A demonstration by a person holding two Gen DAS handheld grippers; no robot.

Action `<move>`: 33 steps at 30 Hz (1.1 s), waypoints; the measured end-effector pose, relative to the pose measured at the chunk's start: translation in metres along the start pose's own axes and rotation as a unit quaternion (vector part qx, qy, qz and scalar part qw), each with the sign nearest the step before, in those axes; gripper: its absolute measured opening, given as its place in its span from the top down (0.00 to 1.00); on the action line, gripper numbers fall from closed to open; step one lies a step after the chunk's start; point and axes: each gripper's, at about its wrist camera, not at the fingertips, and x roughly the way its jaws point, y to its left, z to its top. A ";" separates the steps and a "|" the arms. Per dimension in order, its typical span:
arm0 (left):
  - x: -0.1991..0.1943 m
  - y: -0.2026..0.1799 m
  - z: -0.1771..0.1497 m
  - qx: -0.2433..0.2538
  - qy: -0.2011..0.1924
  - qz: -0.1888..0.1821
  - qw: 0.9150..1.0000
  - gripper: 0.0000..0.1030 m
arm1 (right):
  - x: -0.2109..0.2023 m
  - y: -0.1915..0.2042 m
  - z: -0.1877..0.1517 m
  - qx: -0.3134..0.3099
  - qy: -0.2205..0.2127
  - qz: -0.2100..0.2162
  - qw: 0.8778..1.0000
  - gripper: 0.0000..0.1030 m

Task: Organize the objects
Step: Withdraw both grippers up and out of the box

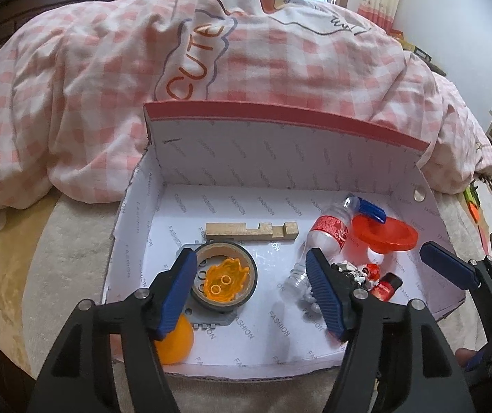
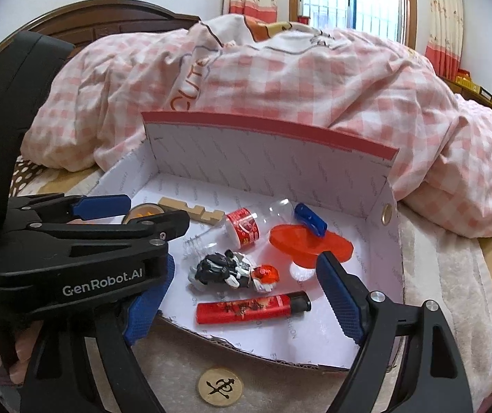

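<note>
Two claws hang over the white box (image 1: pixel 418 186) on the bed. Nearest thing is a round wooden game piece (image 2: pixel 220 387), outside the box wall and just below the right gripper (image 2: pixel 242 296). That claw's spread wide with nothing in it, and it's clearly the closer one, so I'd guess that's the next pick. Inside, the red lighter (image 2: pixel 252 308) lies between its fingers, long axis running crosswise. The left gripper (image 1: pixel 249 292) is also spread, empty, straddling the tape roll (image 1: pixel 225 280) with the orange toy (image 1: pixel 225 277) inside. Further ahead sit the wooden block (image 1: pixel 251 230) and little bottle (image 1: pixel 325 237).
</note>
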 end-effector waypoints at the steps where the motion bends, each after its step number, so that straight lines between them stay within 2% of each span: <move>1: -0.001 0.001 0.000 -0.001 -0.002 0.000 1.000 0.34 | -0.001 0.000 0.000 -0.001 -0.002 0.000 1.000 0.16; 25: -0.014 -0.002 -0.004 0.002 -0.007 -0.003 1.000 0.33 | -0.014 0.000 -0.009 0.002 -0.003 -0.003 1.000 0.16; 33: -0.029 0.002 -0.008 0.003 -0.015 -0.001 1.000 0.33 | -0.023 -0.002 -0.011 0.008 -0.010 -0.004 1.000 0.16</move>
